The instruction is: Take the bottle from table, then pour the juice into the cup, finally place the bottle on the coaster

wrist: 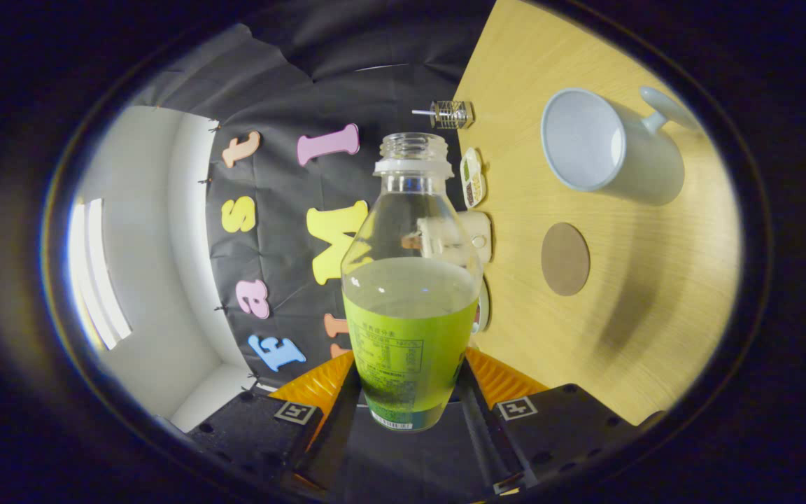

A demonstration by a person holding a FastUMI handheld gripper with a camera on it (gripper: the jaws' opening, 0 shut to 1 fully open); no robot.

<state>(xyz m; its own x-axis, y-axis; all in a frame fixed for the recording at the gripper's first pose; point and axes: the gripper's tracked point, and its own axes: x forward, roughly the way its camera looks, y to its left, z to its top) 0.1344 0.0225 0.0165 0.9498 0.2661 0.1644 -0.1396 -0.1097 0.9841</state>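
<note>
Gripper (406, 392) clamped on the uncapped bottle (410, 308), lifted and rolled sideways, juice partly remaining; cup (588, 143) interior looks empty, so pouring and coaster (565, 259) placement appear outstanding.

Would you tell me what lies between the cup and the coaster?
Nothing: in the gripper view, bare wooden table separates cup and coaster.

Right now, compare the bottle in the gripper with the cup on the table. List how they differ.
The bottle is clear with a green label and holds liquid; the cup is opaque, pale, and looks empty. The bottle is clamped between the gripper fingers, off the table; the cup stands on the wooden table, beyond the round coaster. The bottle narrows to a threaded neck; the cup is wide-mouthed with a handle. Both are open-topped.
</note>
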